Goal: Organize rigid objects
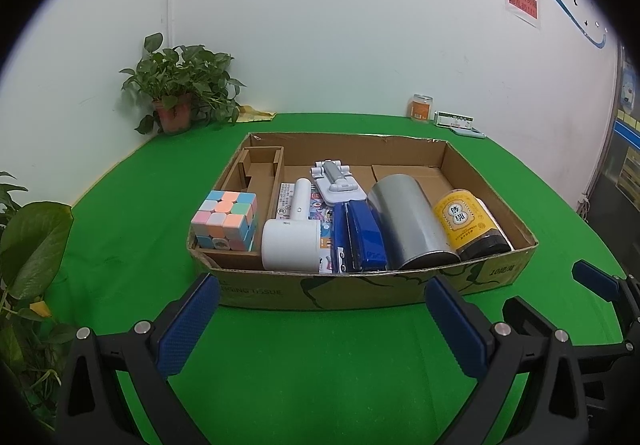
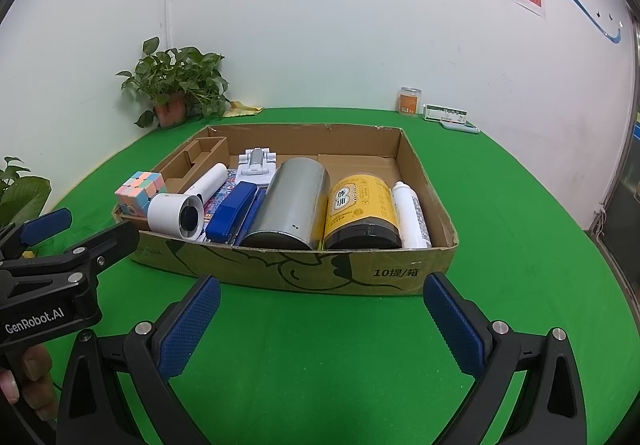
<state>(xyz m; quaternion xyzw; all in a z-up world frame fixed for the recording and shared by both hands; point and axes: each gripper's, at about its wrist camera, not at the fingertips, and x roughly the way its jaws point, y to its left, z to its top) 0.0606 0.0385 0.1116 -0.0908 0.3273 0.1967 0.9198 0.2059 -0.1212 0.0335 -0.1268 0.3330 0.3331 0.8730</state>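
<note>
- Green cloth (image 1: 320, 365) covers the table in the left wrist view, with a white wall behind, a potted plant (image 1: 176, 89) in the far left corner and a small jar (image 1: 421, 107) at the far edge.
- On the cloth sits an open cardboard box (image 1: 360, 289). From left to right it holds a pastel puzzle cube (image 1: 224, 219) in a cardboard insert, a white handheld device (image 1: 294, 241), a blue stapler (image 1: 366, 237), a white folding stand (image 1: 338, 181) behind it, a steel cylinder (image 1: 408, 221) lying on its side and a yellow-labelled jar (image 1: 468, 223).
- My left gripper (image 1: 322, 313) hovers just short of the box's near wall, jaws spread wide, grasping nothing.
- Part of my right gripper (image 1: 592, 281) shows at the right edge.
- Right wrist view: the same box (image 2: 320, 273) on the cloth, with a white bottle (image 2: 410, 215) lying beside the yellow-labelled jar (image 2: 362, 209) against the right wall.
- My right gripper (image 2: 322, 309) hangs before the box's near wall, jaws wide apart and empty.
- At the left, a hand (image 2: 28, 377) holds my left gripper (image 2: 48, 229).
</note>
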